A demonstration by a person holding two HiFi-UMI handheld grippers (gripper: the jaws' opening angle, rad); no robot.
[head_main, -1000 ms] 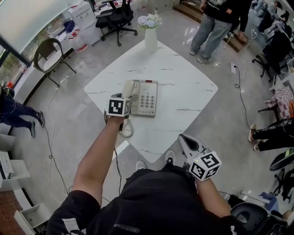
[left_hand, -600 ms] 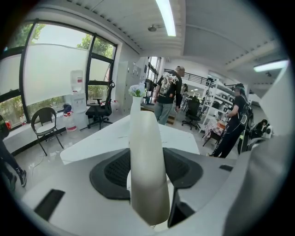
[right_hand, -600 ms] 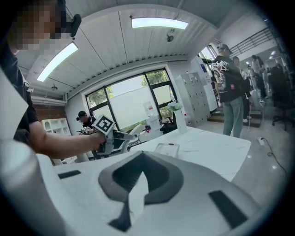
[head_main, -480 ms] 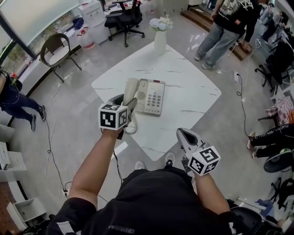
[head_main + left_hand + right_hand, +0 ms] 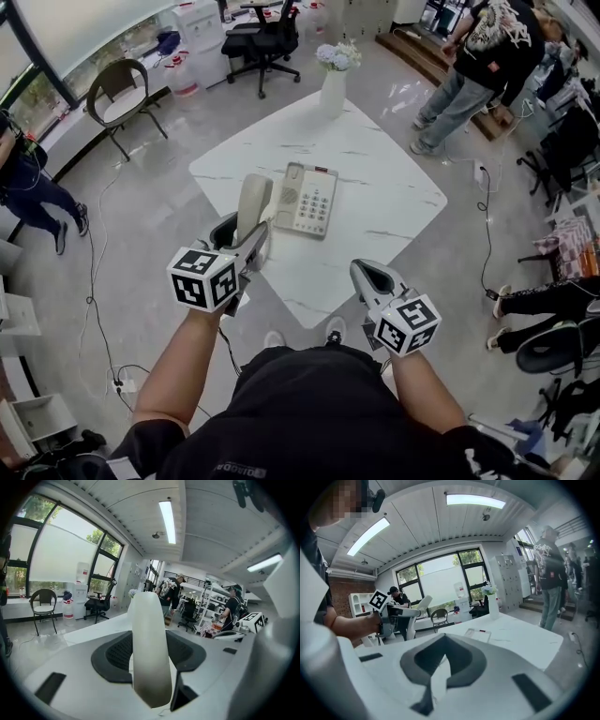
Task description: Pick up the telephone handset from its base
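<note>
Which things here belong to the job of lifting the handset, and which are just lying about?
Job in hand:
handset
phone base
left gripper, jaws closed on the handset

Lying about:
vase of flowers
brown chair
right gripper, empty

Glossy grey floor (image 5: 141, 234), tall windows (image 5: 61, 559), ceiling lights (image 5: 167, 522).

— How's your left side?
— Your left forearm (image 5: 178, 361) stretches forward, and your left claw (image 5: 242, 242) is clamped on the handset (image 5: 251, 199), one jaw either side.
— And your right?
— Your right claw (image 5: 367, 275) sits close to your body, jaws together, nothing between them.
</note>
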